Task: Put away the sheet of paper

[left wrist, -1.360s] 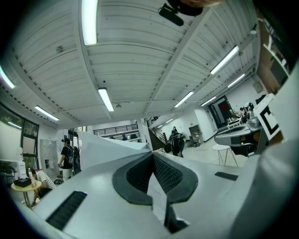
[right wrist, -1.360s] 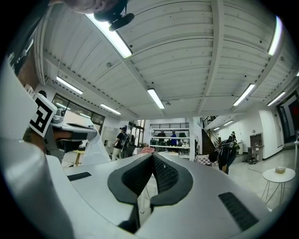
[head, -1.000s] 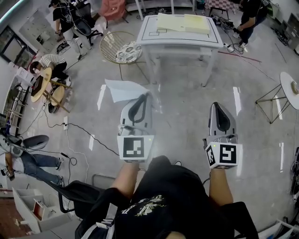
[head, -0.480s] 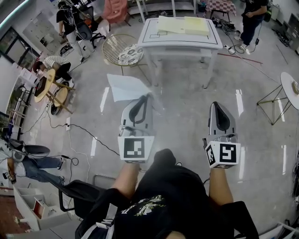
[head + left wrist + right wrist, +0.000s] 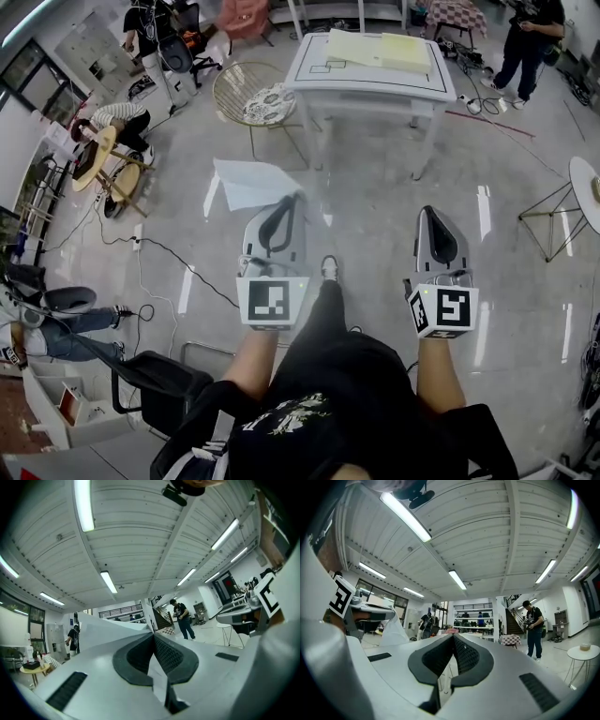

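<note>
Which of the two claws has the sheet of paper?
The left claw: its jaws are shut on the white sheet of paper. The right claw is shut on nothing.

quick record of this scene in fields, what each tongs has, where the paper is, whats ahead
left tongs: shut on paper
paper: white sheet, held by one edge, sticking out ahead and to the left above the floor
right tongs: shut, nothing between them
table: white, ahead across the floor, not reached
on table: pale yellow sheets
task: paper not yet put away
</note>
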`<state>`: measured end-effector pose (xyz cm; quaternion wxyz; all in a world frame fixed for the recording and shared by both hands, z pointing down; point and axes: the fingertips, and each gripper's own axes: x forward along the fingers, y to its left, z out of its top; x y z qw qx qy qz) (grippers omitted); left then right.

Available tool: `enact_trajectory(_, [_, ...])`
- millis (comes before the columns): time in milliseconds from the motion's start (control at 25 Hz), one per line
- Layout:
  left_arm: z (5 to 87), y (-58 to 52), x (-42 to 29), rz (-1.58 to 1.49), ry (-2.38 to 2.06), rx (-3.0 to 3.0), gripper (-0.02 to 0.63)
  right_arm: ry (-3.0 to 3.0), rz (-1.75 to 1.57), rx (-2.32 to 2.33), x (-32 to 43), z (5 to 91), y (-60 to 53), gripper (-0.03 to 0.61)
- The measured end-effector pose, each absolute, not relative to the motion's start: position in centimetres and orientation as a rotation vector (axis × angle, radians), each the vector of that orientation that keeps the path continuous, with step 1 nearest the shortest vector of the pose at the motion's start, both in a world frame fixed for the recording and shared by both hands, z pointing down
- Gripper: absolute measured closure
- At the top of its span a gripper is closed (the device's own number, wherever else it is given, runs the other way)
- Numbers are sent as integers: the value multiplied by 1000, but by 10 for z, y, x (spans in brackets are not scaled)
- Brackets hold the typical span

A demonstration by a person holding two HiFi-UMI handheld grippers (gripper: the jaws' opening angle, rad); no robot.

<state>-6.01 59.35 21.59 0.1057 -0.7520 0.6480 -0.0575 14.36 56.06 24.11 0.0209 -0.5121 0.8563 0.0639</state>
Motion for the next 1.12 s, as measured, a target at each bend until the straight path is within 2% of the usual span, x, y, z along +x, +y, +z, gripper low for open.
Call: enact_trajectory(1120, [225, 545, -58, -162, 1903, -2213, 614, 2677, 228, -1578, 141, 247, 517, 580])
